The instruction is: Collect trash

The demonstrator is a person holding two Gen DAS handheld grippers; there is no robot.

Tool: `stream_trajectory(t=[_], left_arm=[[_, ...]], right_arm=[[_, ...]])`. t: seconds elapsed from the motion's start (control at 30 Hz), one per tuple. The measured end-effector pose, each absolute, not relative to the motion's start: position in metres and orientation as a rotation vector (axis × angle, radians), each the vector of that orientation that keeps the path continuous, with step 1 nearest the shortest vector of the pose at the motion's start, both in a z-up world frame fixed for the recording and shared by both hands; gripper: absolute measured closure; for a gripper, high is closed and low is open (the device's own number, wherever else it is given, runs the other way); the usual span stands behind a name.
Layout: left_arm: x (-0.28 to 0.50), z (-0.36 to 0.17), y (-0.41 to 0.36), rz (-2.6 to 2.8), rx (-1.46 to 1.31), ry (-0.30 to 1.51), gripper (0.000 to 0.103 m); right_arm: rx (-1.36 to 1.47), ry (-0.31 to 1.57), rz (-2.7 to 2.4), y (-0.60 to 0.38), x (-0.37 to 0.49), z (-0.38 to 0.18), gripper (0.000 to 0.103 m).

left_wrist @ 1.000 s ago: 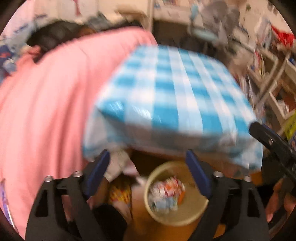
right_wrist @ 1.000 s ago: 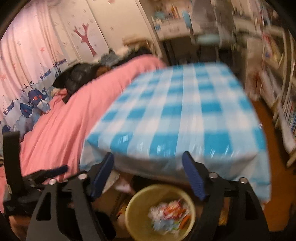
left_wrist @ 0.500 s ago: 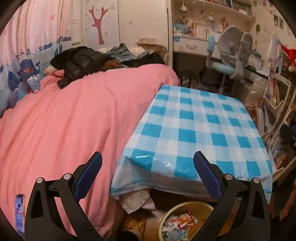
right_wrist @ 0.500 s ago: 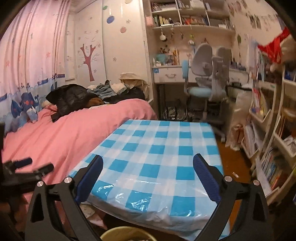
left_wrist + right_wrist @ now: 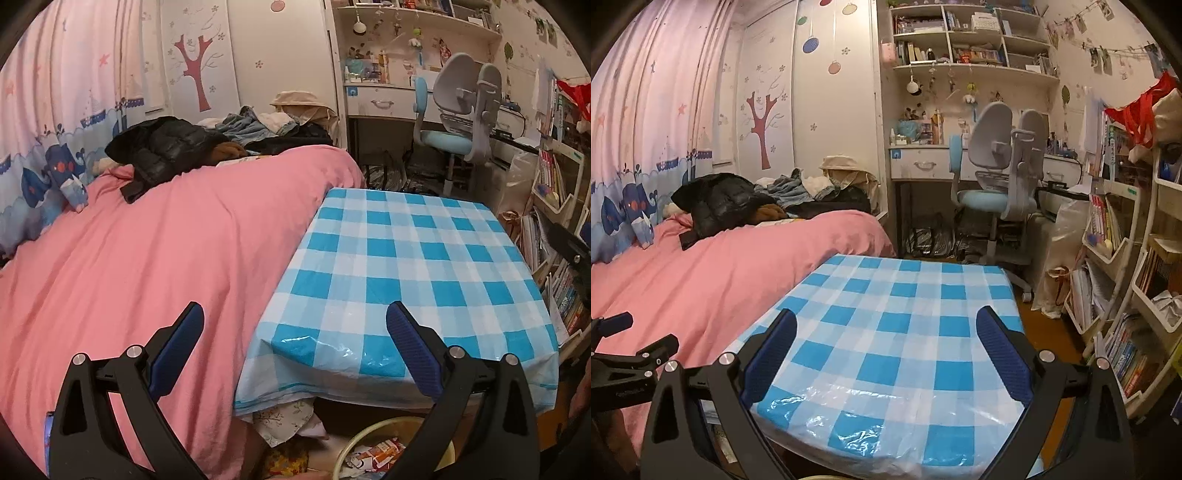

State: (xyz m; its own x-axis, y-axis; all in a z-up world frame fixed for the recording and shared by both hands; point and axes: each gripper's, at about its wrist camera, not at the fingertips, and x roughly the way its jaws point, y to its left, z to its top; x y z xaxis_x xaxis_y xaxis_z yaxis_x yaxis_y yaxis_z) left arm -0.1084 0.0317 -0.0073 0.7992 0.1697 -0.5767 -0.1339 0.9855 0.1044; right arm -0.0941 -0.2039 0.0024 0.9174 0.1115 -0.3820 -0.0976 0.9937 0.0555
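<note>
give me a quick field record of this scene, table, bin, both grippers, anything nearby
table: low table under a blue-and-white checked plastic cloth, nothing lying on the cloth
bin: round pale yellow waste bin on the floor below the table's near edge, crumpled wrappers inside
left hand-held gripper: open, nothing between its blue pads
right hand-held gripper: open, empty, over the table's near end
bed: pink bedspread against the table's left side, black padded jacket at the far end
far side: grey-and-blue desk chair by a white desk
</note>
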Motion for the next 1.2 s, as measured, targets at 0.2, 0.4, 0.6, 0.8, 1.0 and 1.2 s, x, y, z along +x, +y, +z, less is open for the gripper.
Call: stream_trajectory(t=[0.2,0.4,0.6,0.8,1.0,1.2], left_arm=[[-0.111,-0.008,0.032,0.121,0.071,0.63,0.008],[-0.114,-0.01,0.036,0.112,0.069,0.64,0.008],[-0.113,-0.011,0.039,0.131,0.074,0.64,0.008],[-0.109,-0.014,0.049,0.185,0.102,0.648,0.008],[-0.107,-0.017,0.048,0.197,0.119,0.657,0.008],[-0.116,-0.011,0.047,0.166,0.108,0.619,0.008]], right_arm=[[-0.005,0.449,0.144,-0.193,-0.089,-0.004,0.01],[-0.041,0.488,0.168,-0.187,-0.088,-0.009,0.009],[-0.025,0.504,0.156,-0.193,-0.088,-0.01,0.008],[-0.022,0.509,0.143,-0.193,-0.086,-0.011,0.008],[-0.099,0.533,0.162,-0.175,-0.082,-0.017,0.008],[-0.117,0.549,0.156,-0.168,-0.079,-0.02,0.008]])
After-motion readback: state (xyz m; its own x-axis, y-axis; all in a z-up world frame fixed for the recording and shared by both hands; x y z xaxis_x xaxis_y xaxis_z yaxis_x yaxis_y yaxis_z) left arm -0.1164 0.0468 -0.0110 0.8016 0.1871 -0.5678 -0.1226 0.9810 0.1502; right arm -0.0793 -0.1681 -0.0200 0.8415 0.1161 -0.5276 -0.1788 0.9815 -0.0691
